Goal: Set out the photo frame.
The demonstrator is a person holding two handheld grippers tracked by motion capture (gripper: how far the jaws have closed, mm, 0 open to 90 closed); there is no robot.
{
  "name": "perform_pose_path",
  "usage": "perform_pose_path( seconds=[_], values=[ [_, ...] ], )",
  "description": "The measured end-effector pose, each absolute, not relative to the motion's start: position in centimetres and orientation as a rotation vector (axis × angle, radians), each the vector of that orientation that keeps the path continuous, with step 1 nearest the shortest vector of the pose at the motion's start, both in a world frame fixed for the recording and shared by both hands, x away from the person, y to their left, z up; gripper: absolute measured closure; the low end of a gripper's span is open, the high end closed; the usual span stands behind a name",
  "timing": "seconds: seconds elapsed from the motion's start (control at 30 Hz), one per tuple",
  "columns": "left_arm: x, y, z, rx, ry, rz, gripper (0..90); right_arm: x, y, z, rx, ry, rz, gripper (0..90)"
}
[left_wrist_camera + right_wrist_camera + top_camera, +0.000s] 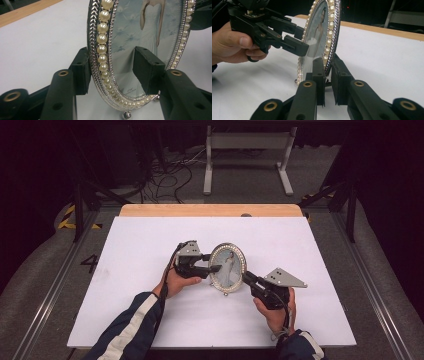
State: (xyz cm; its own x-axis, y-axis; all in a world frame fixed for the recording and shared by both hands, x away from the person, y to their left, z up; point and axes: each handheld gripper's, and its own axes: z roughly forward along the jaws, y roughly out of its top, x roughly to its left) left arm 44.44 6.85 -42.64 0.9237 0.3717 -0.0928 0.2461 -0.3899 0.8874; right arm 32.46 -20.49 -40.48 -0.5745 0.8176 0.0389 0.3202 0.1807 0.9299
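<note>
An oval picture frame (228,268) stands upright near the middle of the white table (150,310), well away from all four edges. Its rim is silver metal set with a ring of pearl beads, and it rests on small ball feet. Behind the glass is a photograph of a figure in a long white dress.

The left gripper (204,266) comes in from the frame's left side, held in the person's left hand (176,281). In the left gripper view its two jaws straddle the frame's edge, one behind the rim and one in front of the glass. The rear pad lies against the rim; the front pad (147,68) stands clear of the glass, so this claw is apart, with the frame between the pads and not pinched.

The right gripper (248,279) reaches in from the frame's lower right, held in the right hand (276,316). In the right gripper view its jaws are drawn together on the frame's lower edge, one pad on each face, clamped on the rim.

Nothing else lies on the white surface. A strip of bare wood (210,210) shows along the table's far edge. Beyond it, on the grey floor, stand a pale metal stand (248,155) and a tangle of black cables (165,175). Yellow-and-black tape (70,217) marks the floor off the far left corner. Only the two grippers crowd the frame, one at each side.
</note>
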Motion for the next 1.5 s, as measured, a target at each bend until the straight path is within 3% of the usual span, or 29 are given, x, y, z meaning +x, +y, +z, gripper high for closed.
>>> perform_pose_path(
  seconds=[0.53,1.5],
  values=[
    [43.2,8.0,-42.2,2.045,0.473,0.21,64.7,33.8,-20.6,-40.8,1.094,1.983,1.374,81.0],
    [41.0,8.7,-42.2,2.064,0.522,0.286,66.9,35.4,-20.0,-41.0,1.107,1.986,1.335,80.2]
  ],
)
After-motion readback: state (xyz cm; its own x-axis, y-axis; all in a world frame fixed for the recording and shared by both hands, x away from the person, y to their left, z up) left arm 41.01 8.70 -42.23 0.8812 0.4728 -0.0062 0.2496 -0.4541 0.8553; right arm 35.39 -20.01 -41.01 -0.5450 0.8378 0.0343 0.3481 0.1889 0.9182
